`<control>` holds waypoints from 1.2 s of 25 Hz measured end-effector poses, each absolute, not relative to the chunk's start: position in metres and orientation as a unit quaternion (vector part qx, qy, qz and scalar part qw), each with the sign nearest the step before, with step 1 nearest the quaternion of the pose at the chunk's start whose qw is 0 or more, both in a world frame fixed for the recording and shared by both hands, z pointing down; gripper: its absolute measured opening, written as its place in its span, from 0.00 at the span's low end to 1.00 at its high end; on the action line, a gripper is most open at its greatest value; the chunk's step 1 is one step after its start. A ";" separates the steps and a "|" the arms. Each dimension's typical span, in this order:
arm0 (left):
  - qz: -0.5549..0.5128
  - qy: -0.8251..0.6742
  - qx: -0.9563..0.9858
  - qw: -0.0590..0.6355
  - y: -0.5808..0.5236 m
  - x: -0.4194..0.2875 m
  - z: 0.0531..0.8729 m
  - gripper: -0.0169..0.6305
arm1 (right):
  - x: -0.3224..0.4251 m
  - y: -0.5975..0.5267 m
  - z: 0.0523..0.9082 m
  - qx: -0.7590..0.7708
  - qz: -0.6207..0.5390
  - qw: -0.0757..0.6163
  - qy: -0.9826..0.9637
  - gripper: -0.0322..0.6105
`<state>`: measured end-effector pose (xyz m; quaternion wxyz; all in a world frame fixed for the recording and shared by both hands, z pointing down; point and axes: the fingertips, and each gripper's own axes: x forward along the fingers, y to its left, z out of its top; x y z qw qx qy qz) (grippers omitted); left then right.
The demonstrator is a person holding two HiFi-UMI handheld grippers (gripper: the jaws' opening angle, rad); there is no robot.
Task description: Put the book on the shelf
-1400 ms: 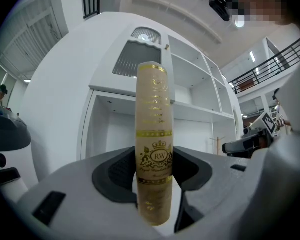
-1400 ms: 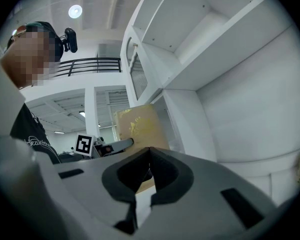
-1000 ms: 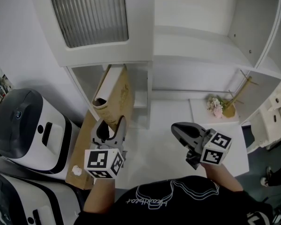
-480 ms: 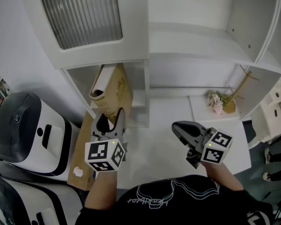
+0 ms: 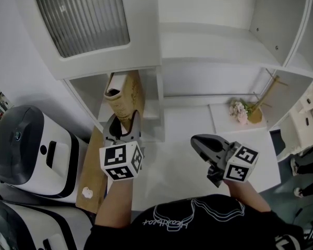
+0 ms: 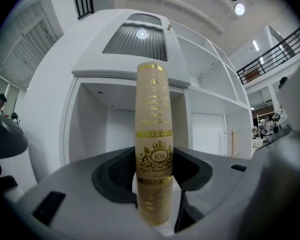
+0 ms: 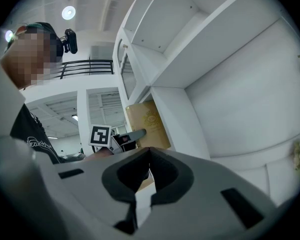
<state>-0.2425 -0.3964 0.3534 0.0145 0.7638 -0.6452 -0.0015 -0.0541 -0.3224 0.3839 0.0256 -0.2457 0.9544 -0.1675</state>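
The book is tan with gold print and stands upright, spine toward me. My left gripper is shut on its lower spine, and the spine fills the gap between the jaws in the left gripper view. Its far end sits at the mouth of the low left shelf compartment under the ribbed cabinet door. My right gripper hovers over the white table, shut with nothing in it. In the right gripper view the book shows beside the shelf's upright.
Two white and grey machines stand at the left, with a brown board beside them. A small bunch of flowers lies on the table at the right. Open white shelves rise behind.
My left gripper has carried the book forward, toward the shelf compartment, and the book stands straighter. The right gripper has stayed where it was.
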 end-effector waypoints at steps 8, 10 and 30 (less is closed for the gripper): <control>-0.001 -0.653 0.757 0.015 -0.421 -0.241 0.353 0.34 | -0.051 -0.333 0.391 -0.251 -0.176 0.028 0.951 0.06; -0.001 -0.655 0.755 0.015 -0.428 -0.241 0.353 0.34 | -0.051 -0.337 0.392 -0.252 -0.178 0.028 0.951 0.06; 0.009 -0.674 0.739 0.019 -0.495 -0.244 0.354 0.34 | -0.044 -0.366 0.406 -0.258 -0.199 0.027 0.945 0.06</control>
